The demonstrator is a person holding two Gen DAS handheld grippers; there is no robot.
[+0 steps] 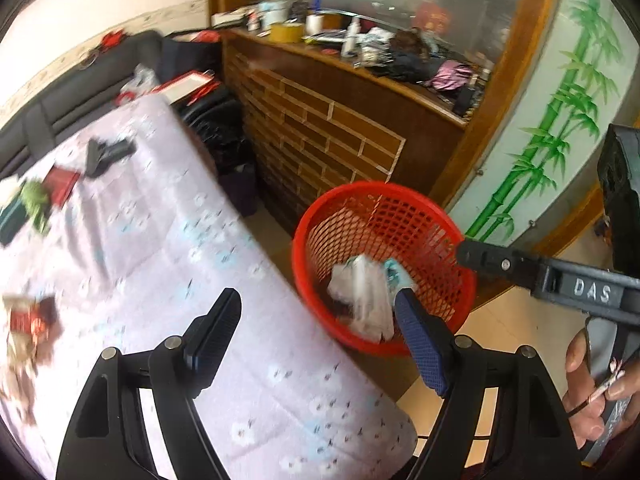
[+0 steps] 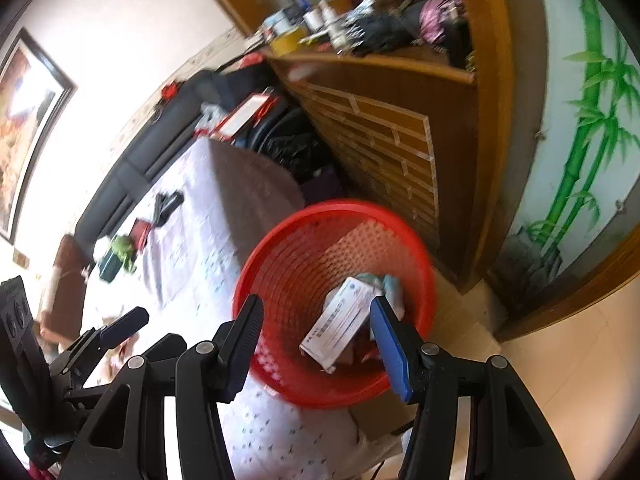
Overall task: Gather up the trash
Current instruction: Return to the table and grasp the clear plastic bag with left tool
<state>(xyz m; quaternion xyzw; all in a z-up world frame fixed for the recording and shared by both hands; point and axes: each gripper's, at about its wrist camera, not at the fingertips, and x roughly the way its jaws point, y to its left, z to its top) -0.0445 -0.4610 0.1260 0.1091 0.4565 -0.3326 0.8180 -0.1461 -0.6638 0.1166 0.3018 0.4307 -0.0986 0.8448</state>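
This is a lived-in room of a home, most likely a living room. A dark sofa [image 1: 80, 76] stands along the pale wall, and a framed picture [image 2: 24, 120] hangs above it. The bench [image 1: 168, 240] is covered with a lilac cloth printed with small flowers. A wooden cabinet [image 1: 340, 120] has a brick-pattern front, and its shelf [image 1: 360, 40] is crowded with bottles, jars, tape rolls and clothes. On a panel in a wooden frame, green bamboo [image 1: 560, 120] is painted. A red plastic basket [image 2: 280, 264] stands on the beige tiled floor [image 2: 560, 380].
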